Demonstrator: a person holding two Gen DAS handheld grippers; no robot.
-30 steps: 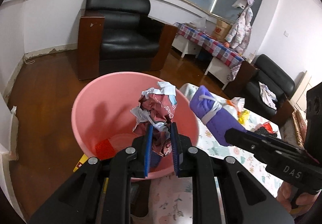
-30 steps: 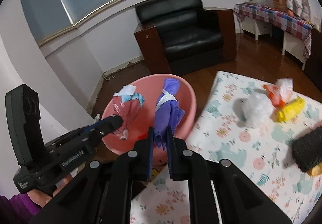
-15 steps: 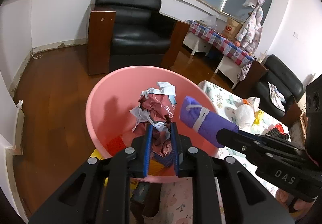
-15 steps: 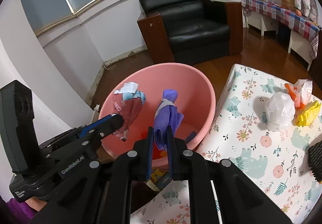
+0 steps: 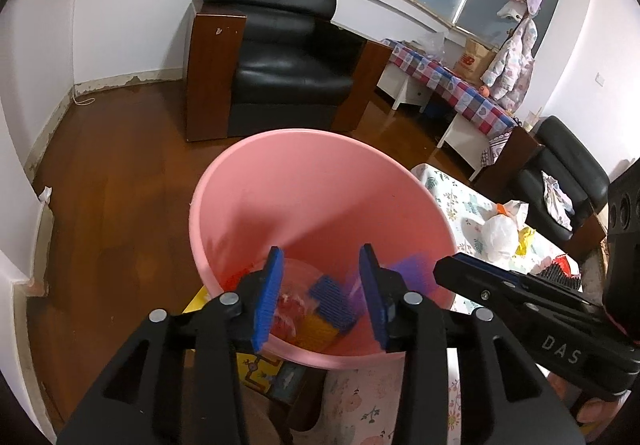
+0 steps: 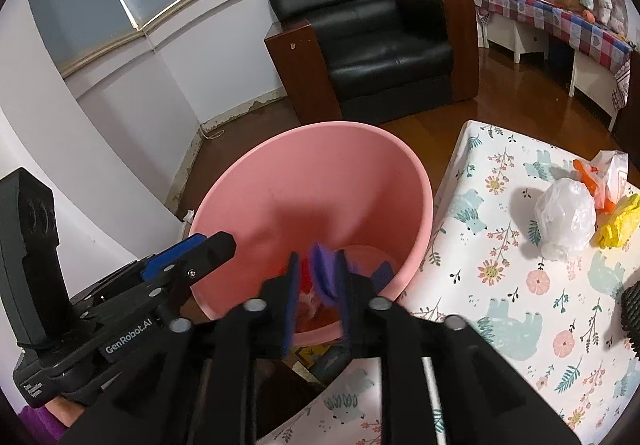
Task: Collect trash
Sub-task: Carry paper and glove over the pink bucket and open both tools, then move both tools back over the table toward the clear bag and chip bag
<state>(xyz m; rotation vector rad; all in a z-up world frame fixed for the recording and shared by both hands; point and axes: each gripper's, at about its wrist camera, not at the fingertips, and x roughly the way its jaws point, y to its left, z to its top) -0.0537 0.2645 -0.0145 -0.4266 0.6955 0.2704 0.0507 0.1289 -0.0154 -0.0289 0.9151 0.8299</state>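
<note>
A pink basin (image 5: 320,135) stands on the floor beside the floral-cloth table (image 6: 500,285). My left gripper (image 5: 320,257) hangs over it, its jaws opening wide with nothing between them. The crumpled red and white paper (image 5: 288,307) lies blurred in the basin's bottom. My right gripper (image 6: 319,257) is over the basin (image 6: 312,133) too, jaws opening. A purple wad (image 6: 326,273) is between its pads, blurred and loose, with a gap on its left side. In the left wrist view the right gripper (image 5: 444,269) reaches in from the right, with the purple wad (image 5: 412,273) just below its tip.
Blue (image 5: 332,301), yellow and red scraps lie in the basin. On the table sit a white plastic bag (image 6: 564,221), a yellow wrapper (image 6: 618,225), an orange-white bag (image 6: 604,173) and a black object (image 6: 632,309). A black armchair (image 6: 380,41) stands behind on the wooden floor.
Both grippers have opened over the basin. The red and white paper has dropped from the left gripper into the basin. The purple wad has come loose between the right pads.
</note>
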